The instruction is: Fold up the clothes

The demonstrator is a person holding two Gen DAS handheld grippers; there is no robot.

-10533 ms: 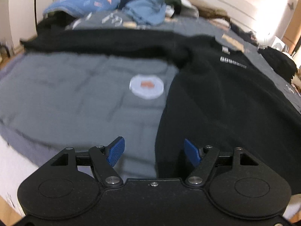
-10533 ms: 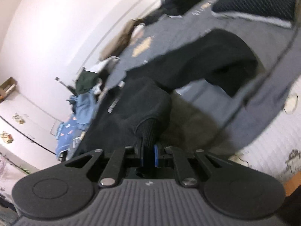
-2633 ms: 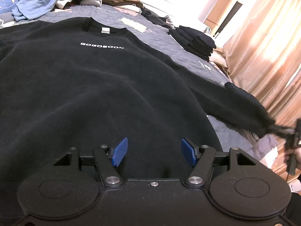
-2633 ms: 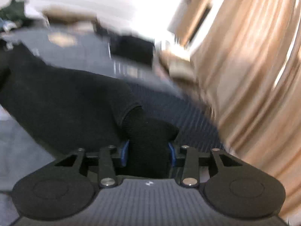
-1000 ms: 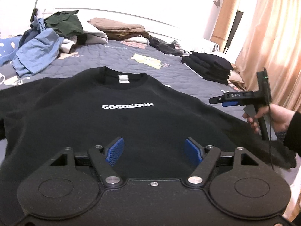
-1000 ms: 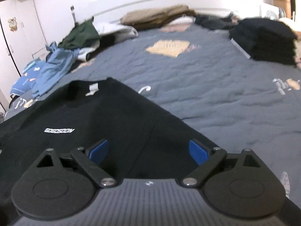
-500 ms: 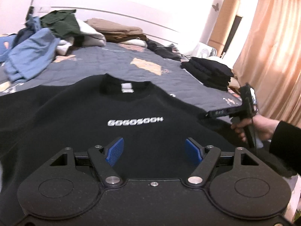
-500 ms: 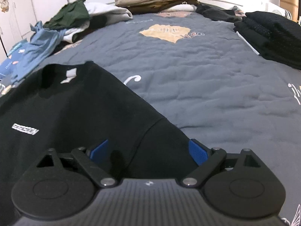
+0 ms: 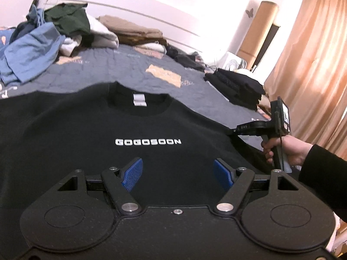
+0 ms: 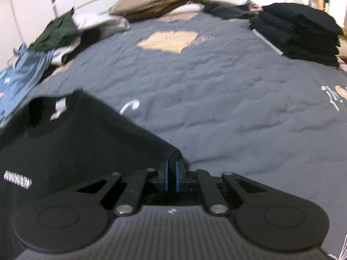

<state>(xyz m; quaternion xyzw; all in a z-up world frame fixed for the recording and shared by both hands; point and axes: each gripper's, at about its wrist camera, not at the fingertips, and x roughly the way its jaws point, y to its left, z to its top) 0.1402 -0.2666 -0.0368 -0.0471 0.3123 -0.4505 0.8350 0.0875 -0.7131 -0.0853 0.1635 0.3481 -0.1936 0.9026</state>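
Fabric at the shoulder edge of the black fleece sweatshirt with white chest lettering [image 10: 71, 143] was pinched between the blue pads of the right gripper [image 10: 171, 173], whose jaws were drawn nearly together on a thin ridge of cloth where the sleeve seam begins. So shallow a bite could be lost once the shoulder is lifted, since only the fold's crest appeared to be caught; if both layers were not taken, the front might be peeled from the back and the fold spoiled.

Over the sweatshirt's lower chest, the left gripper [image 9: 177, 171] was held with its jaws wide apart and nothing between them. The opposite shoulder was thus left unsecured, and a one-sided pull would probably drag the whole garment across the grey quilted bedspread [image 10: 227, 99] and skew it, because fleece slides readily on smooth quilting.

Farther off, the sweatshirt was seen lying flat, face up, collar pointing away toward the headboard. Beyond it, a stack of folded black garments [image 10: 299, 28] was set at the right, and a heap of unfolded blue, green and white clothes [image 9: 43, 36] at the far left; both were well apart from the work.
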